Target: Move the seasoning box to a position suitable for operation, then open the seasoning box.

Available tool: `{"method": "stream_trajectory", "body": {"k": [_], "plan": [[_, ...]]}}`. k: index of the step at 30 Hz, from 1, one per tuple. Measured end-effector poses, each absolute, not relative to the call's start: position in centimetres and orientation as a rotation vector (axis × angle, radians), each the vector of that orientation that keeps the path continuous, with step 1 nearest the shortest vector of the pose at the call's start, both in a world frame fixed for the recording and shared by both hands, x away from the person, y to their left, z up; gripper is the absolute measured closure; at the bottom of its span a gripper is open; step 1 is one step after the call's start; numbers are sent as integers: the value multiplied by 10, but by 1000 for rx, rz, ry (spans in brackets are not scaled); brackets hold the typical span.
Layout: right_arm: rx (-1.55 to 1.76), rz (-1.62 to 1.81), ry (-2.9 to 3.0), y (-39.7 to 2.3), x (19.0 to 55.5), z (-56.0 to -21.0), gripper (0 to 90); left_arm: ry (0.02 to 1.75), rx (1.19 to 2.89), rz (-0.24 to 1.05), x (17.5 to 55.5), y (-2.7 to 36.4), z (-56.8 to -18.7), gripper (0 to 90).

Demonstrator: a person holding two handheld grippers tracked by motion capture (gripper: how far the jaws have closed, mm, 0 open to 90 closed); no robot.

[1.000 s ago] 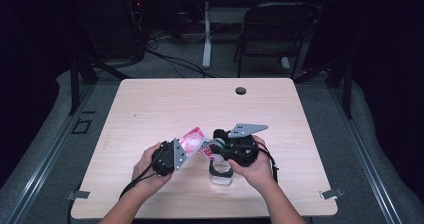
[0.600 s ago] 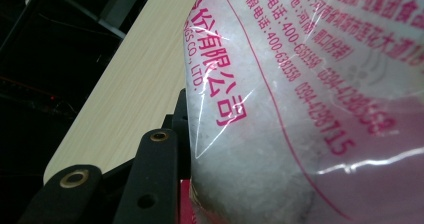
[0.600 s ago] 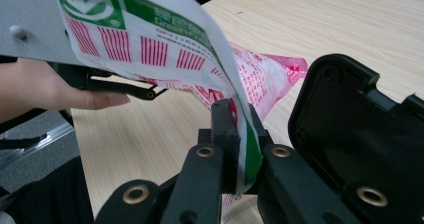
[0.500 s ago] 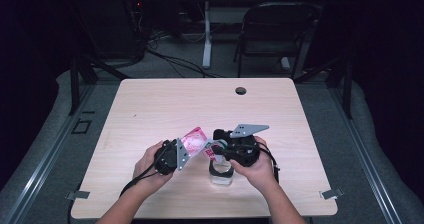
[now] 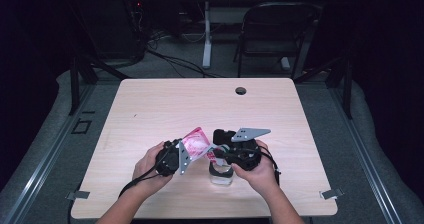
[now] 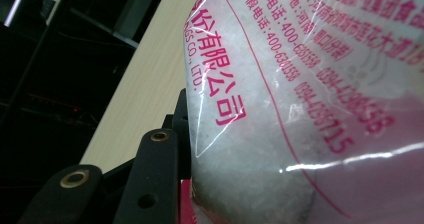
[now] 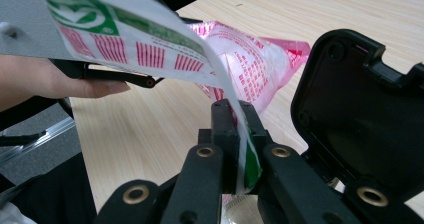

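Nothing's shifting since a second ago: my left gripper [image 5: 181,156] is hugging the pink bag [image 5: 196,143], right gripper [image 7: 239,134] is pinching its corner above the jar [image 5: 220,173] (directly below).

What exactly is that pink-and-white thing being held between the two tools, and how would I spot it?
Look at the near edge of the wooden table, where two hands meet. Between the left gripper and right gripper hangs a plastic pouch, above a clear container. It alone is soft and crinkly, printed with pink lettering, with pale powder inside.
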State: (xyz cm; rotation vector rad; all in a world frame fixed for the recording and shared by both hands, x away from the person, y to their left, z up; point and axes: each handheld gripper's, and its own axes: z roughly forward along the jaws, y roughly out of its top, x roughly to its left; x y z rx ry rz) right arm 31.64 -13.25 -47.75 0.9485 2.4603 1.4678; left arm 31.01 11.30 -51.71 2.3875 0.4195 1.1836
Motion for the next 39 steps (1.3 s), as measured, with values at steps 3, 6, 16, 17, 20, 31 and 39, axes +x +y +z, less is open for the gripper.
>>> {"method": "stream_trajectory", "body": {"k": [3, 6, 16, 17, 20, 31, 39], "plan": [[950, 1460, 2460, -132, 316, -479, 894, 400, 2386, 1214, 311, 112, -516, 667], [957, 1447, 2462, -133, 316, -480, 894, 380, 2390, 1239, 310, 110, -516, 668], [970, 1436, 2457, -136, 313, -483, 895, 326, 2415, 1327, 307, 106, -512, 670], [968, 1435, 2460, -136, 313, -483, 895, 318, 2417, 1338, 307, 106, -511, 670], [975, 1439, 2458, -136, 313, -484, 896, 308, 2420, 1360, 306, 105, -509, 671], [983, 1432, 2468, -137, 313, -487, 896, 285, 2420, 1411, 304, 103, -507, 674], [992, 1429, 2470, -138, 314, -489, 896, 269, 2419, 1431, 304, 102, -506, 675]]}}
